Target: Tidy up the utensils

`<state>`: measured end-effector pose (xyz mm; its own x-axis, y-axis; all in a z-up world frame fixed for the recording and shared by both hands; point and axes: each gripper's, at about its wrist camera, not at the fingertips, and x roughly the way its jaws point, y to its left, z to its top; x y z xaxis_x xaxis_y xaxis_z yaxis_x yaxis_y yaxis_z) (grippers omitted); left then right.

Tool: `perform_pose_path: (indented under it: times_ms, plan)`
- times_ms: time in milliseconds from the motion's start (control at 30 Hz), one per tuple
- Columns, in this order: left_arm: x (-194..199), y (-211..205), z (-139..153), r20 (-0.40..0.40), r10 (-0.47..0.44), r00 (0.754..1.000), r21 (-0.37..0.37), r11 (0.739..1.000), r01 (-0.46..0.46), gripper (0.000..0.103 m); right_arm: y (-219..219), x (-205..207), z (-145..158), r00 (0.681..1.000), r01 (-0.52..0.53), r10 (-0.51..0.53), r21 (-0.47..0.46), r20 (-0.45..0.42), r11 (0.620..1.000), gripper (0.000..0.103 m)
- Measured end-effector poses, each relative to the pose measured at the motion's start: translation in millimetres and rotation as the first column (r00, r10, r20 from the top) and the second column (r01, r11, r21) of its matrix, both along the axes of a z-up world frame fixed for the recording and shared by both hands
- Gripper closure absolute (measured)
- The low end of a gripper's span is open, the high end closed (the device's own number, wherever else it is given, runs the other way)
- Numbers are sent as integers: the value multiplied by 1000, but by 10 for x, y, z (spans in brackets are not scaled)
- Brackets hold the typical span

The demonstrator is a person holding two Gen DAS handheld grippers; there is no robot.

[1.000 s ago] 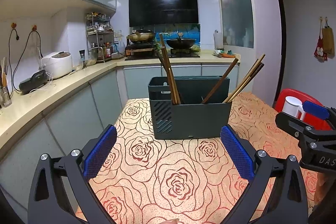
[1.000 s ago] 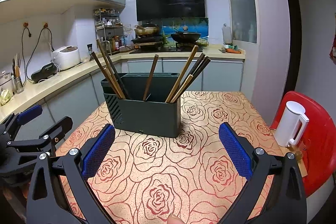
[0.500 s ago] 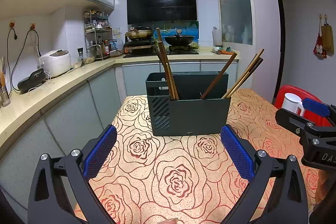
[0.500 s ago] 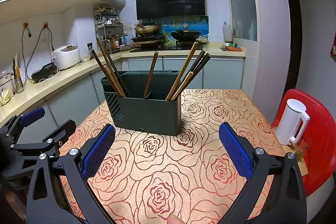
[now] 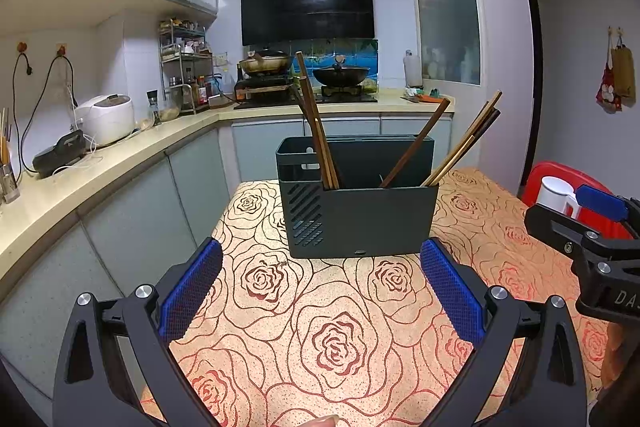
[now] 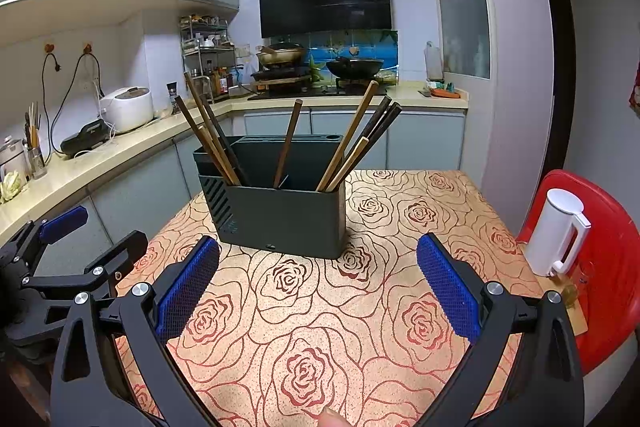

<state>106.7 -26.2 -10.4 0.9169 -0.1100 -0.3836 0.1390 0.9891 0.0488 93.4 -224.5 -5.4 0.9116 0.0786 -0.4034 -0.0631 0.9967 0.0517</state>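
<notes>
Table (image 5: 340, 339): rose-patterned cloth covers it, kitchen counter (image 5: 100, 163) running along its left side.

Utensil holder (image 5: 360, 219): dark grey box, upright, standing toward the far end of the table, well ahead of both your grippers. Slotted vents on its left end wall.

Chopsticks (image 6: 352, 143): all inside the holder, in three lots. One bundle leans left at the left end (image 6: 208, 139), a single stick (image 6: 286, 143) stands near the middle, and a bundle leans right at the right end.

White kettle (image 6: 560, 231): on a red chair (image 6: 608, 267) just beside the table's right edge.

Your left gripper (image 5: 320, 287): jaws wide apart, nothing between the blue pads (image 5: 192, 291), held low over the near part of the table and aimed at the holder.

Your right gripper (image 6: 318, 287): jaws also wide apart and empty, over the table, apart from the holder. The two grippers sit side by side, each visible at the edge of the other's view.
</notes>
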Motion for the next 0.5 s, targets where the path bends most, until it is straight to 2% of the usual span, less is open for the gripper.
perform_pose_path:
  times_ms: [500]
  plan:
    - [-10, -2, 6, 0, -2, 1000, -2, 1000, 2, 7, 1, 2, -9, 1000, -1, 1, 1, -4, 1000, 7]
